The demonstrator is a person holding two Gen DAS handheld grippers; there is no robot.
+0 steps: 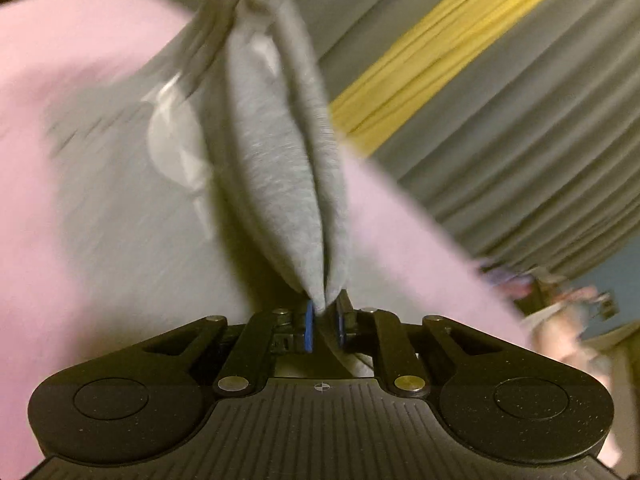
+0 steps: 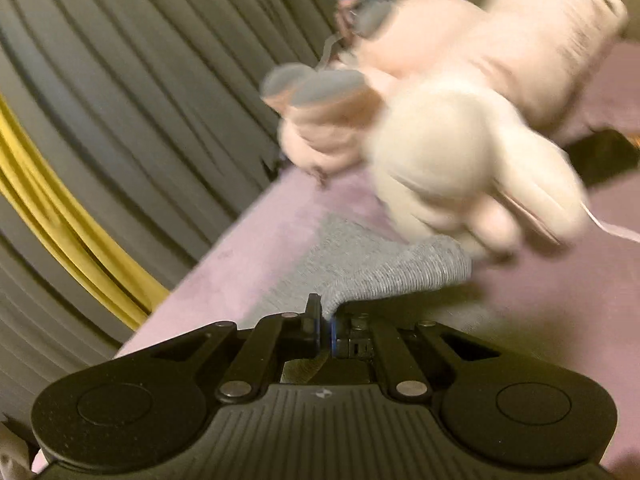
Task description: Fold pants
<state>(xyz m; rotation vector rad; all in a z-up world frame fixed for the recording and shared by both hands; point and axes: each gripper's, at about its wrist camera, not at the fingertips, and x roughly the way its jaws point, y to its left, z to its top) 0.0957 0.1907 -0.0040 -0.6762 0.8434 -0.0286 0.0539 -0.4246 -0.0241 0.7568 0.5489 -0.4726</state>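
The grey knit pants (image 1: 276, 168) lay on a pink, soft-napped bed cover (image 1: 60, 60), with part of the cloth lifted off it: in the left wrist view a doubled fold of the grey fabric rose in a tall leaf shape above the cover, and a pale, glossy patch (image 1: 172, 136) showed on the flatter cloth just beside that fold. The left gripper (image 1: 323, 312) was clamped on the lower tip of the fold, its blue-faced pads (image 1: 309, 326) pressed against the cloth from both sides. In the right wrist view another stretch of the pants (image 2: 376, 268) sat bunched on the cover, and the right gripper (image 2: 327, 316) had its fingers closed tight on the near edge of that bunch. Just beyond the bunch, on the same cover, rested a cream and pale pink plush toy (image 2: 452, 148), blurred; whether it touched the pants could not be told. A dark flat object (image 2: 600, 156) lay on the cover past the toy. Beyond the cover's far edge hung grey pleated curtains (image 1: 500, 128) with a yellow band (image 1: 432, 44) running through them.
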